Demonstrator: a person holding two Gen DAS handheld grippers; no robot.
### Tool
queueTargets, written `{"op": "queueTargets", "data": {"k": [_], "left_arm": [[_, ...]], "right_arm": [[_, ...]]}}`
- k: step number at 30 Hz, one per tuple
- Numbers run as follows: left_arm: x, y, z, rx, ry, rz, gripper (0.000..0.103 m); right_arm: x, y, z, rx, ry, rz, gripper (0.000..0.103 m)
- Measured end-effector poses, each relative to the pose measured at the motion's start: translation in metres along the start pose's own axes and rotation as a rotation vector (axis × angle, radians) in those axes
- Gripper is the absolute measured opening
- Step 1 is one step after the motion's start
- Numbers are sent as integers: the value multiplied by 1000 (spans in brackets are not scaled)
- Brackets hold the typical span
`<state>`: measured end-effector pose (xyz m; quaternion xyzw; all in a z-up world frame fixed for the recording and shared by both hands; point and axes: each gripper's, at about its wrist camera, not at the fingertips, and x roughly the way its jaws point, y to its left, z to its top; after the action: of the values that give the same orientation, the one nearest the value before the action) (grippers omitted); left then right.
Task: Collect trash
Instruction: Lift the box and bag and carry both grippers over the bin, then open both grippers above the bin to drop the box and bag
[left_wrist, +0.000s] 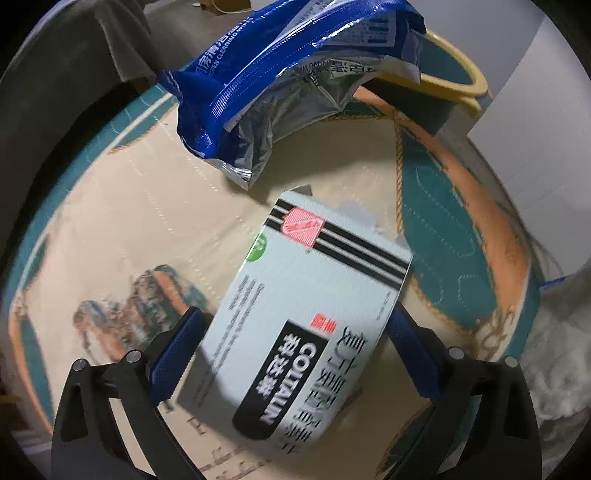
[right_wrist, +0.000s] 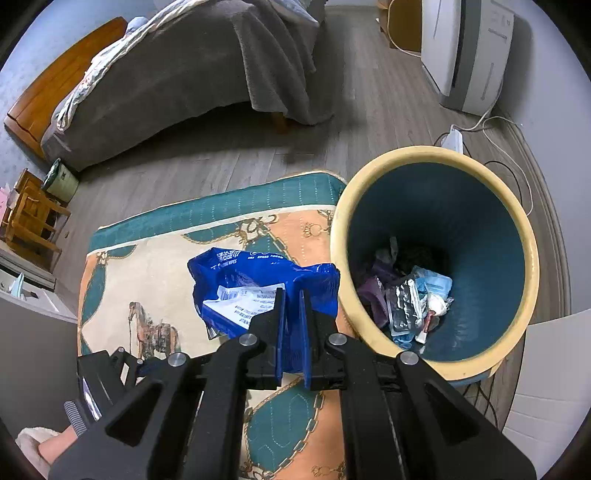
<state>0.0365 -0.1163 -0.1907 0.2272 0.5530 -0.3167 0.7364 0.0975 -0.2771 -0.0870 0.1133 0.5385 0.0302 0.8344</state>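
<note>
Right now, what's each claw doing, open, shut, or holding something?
Left gripper: open around the medicine box, pads not clearly pressing.
Right gripper: shut on the blue wipes packet.

One blue wipes packet (right_wrist: 255, 284) is hanging just beside the bin (right_wrist: 524, 236), one bin only. One white medicine box (left_wrist: 295, 325) is lying on the single rug (right_wrist: 147, 266) near that bin. Several wrappers (right_wrist: 410, 299), too jumbled to count, are sitting inside the bin. One bed (right_wrist: 177, 77) is standing well beyond it.
</note>
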Motion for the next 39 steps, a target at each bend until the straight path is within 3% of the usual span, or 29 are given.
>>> {"op": "queueTargets", "data": {"k": [8,18,26,33,39], "left_arm": [[-20,3,12,-21,-70,21,80],[-57,0,47,-50,-188,52,78],[-57,-29,105,0,-242,36,78],[-45,-60,149,72,-271,11,78],[-31,-76,174,104,-295,-20,78]], "right_arm": [[-12,-7,8,28,-49,8,7],[-43,-46,20,110,-164,-31,7],[-64,-108,25,192,-243,-147,7],[-60,-163,19,264,-233,-214,7],[-47,-188,15,297,-194,-243,7]]}}
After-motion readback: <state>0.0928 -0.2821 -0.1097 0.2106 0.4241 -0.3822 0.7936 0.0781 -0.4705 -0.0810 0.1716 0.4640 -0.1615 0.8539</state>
